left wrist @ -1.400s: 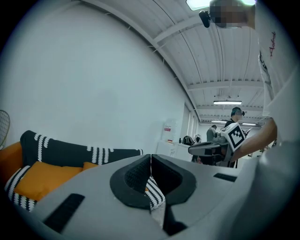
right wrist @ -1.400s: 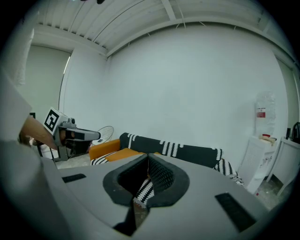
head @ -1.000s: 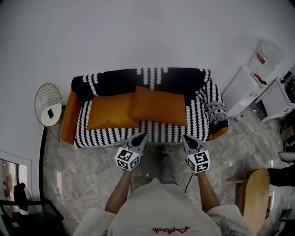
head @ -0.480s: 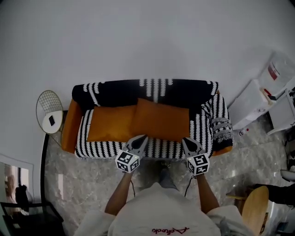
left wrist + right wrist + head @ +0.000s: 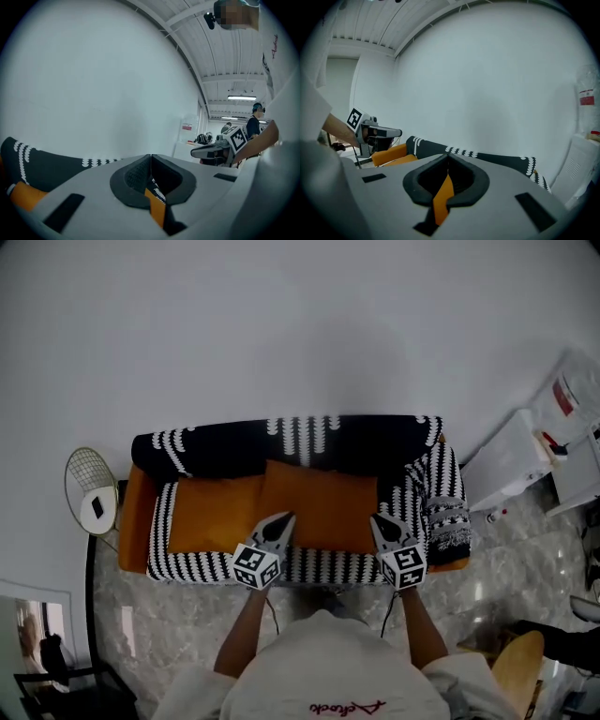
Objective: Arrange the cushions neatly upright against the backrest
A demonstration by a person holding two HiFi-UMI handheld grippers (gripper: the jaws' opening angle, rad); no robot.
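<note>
Two orange cushions lie on the seat of a sofa draped in a black-and-white throw. The left cushion [image 5: 208, 515] is partly overlapped by the right cushion [image 5: 323, 501]. The dark backrest [image 5: 281, 440] runs behind them. My left gripper [image 5: 284, 520] is shut and empty, its tip over the near edge of the right cushion. My right gripper [image 5: 378, 522] is shut and empty too, over the striped seat just right of that cushion. In the left gripper view the shut gripper [image 5: 151, 157] points along the backrest [image 5: 42, 166]; the right gripper view shows its shut gripper [image 5: 448, 160] before the backrest [image 5: 487, 159].
A round wire side table [image 5: 90, 491] stands left of the sofa. A white cabinet [image 5: 511, 463] and a water dispenser [image 5: 574, 390] are at the right. A wooden stool [image 5: 516, 667] sits at lower right. A white wall rises behind the sofa.
The person has walked up to the sofa. Both grippers, before short of its front edge, now reach over the seat. Both stay shut.
</note>
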